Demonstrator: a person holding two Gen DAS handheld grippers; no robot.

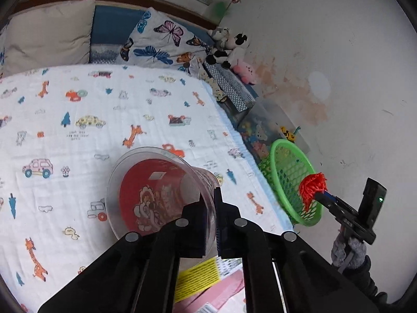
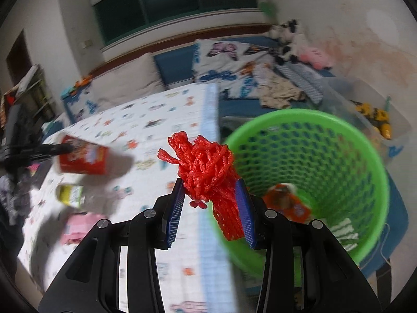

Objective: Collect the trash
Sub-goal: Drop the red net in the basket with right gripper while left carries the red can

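Netting (image 2: 206, 172), red and springy, sits pinched in my right gripper (image 2: 211, 203) beside the green basket (image 2: 375, 172) at three o'clock; left gripper (image 1: 208, 208) clamps the flimsy cup (image 1: 156, 193) by its rim.

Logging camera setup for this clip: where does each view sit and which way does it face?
Left wrist: behind the left tongs, facing the bed; they pinch a clear cup.
Right wrist: behind the right tongs, facing the green basket; they clamp red netting.
Shared: cup, basket, netting, each other's tongs.
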